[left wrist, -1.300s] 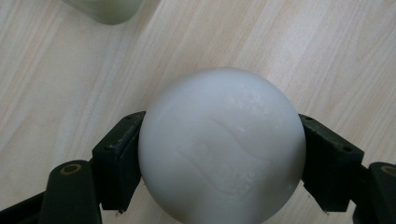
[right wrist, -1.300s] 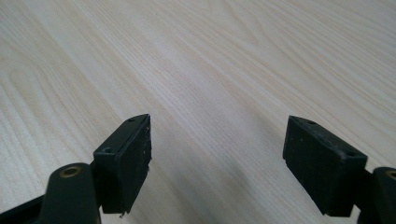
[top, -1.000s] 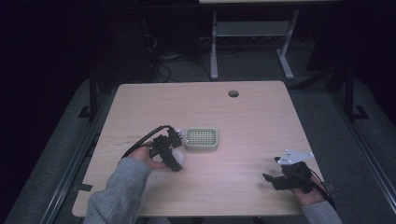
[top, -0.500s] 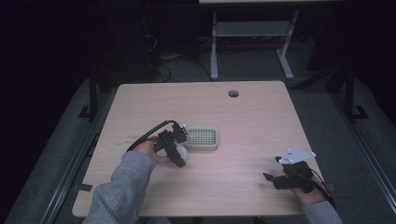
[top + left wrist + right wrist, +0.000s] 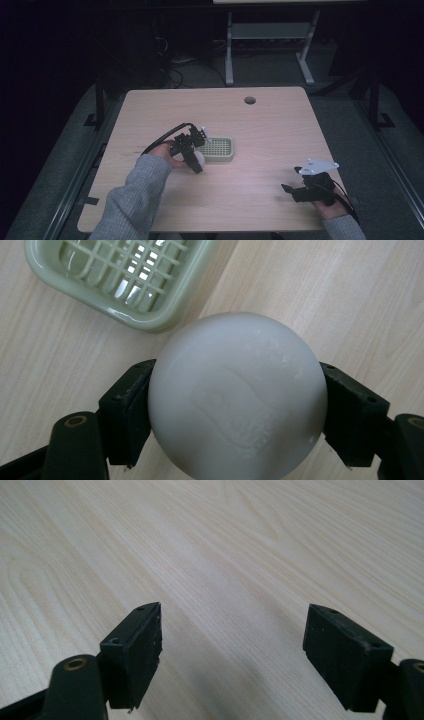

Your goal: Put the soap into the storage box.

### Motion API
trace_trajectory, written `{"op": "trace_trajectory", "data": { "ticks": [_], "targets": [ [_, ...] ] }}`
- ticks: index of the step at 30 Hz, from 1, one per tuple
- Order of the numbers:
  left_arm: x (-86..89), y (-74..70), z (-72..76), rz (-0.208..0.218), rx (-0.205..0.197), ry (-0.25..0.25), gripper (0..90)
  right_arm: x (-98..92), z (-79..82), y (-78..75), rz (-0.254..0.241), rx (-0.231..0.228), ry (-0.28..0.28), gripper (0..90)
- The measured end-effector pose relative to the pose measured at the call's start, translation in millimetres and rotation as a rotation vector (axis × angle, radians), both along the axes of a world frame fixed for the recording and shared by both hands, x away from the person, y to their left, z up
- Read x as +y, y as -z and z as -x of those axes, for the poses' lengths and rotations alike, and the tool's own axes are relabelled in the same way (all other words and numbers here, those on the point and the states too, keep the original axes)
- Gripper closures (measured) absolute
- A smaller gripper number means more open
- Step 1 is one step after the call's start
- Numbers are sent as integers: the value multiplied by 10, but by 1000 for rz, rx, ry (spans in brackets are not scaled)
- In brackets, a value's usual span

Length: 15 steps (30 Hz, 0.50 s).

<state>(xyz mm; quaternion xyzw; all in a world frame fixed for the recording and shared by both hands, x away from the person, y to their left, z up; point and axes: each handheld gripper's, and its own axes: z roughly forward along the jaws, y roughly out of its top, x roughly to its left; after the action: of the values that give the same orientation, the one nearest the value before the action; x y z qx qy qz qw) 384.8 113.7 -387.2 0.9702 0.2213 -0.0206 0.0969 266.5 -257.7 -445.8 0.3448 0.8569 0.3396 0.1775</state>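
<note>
My left gripper clamps a white soap bar beside the green soap dish, while my right gripper gapes wide, holding nothing.

Left gripper fingers clamped; right gripper fingers spread.

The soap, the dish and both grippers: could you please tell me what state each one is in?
White soap: round, clamped between the jaws, beside the dish, not in it.
Green soap dish: upright on the table, empty.
Left gripper: shut on the soap.
Right gripper: open, holding nothing.
</note>
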Motion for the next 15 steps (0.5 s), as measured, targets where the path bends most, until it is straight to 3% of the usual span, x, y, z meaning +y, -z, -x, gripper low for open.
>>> {"op": "trace_trajectory", "data": {
  "ticks": [15],
  "targets": [
    [-76, -35, -177, -18, -4, -11, 239, -16, 2, -9, -4, -5, 1, 230]
  ]
}}
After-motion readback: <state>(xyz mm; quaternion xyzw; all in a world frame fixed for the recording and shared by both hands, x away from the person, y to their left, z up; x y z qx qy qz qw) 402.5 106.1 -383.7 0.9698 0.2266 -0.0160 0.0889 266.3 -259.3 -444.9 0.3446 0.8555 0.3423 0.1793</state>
